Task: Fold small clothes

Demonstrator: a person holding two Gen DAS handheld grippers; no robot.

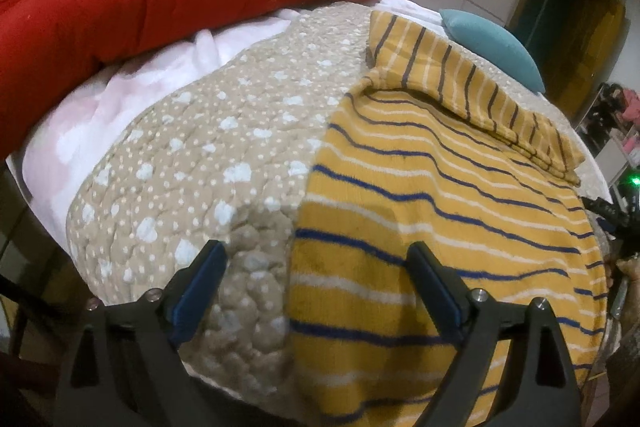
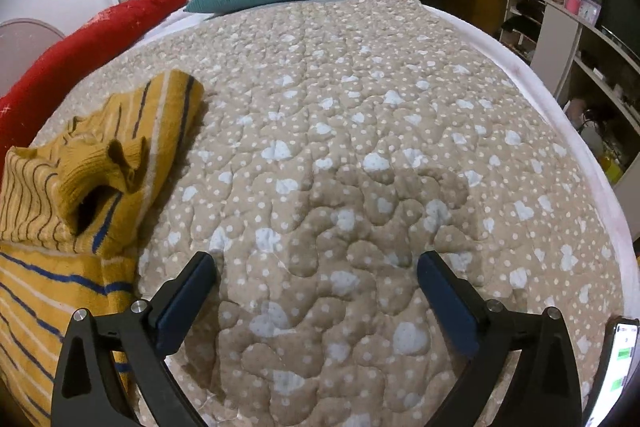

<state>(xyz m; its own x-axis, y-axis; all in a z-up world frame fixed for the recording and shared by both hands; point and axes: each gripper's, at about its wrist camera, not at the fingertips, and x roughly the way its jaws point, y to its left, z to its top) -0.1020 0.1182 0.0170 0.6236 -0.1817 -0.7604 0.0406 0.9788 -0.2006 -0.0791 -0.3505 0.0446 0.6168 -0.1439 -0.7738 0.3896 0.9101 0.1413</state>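
On the quilt [image 2: 360, 147] — striped sweater [image 1: 420, 227], both tongs agape.

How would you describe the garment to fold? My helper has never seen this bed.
On the beige quilted bedspread with pale hearts, look left, beside the long red cushion. There lies the mustard-yellow knitted sweater, the only thing with blue and white stripes.

left gripper [image 1: 316, 261]: jaws spread wide, nothing held, pointing forward
right gripper [image 2: 318, 271]: jaws spread wide, nothing held
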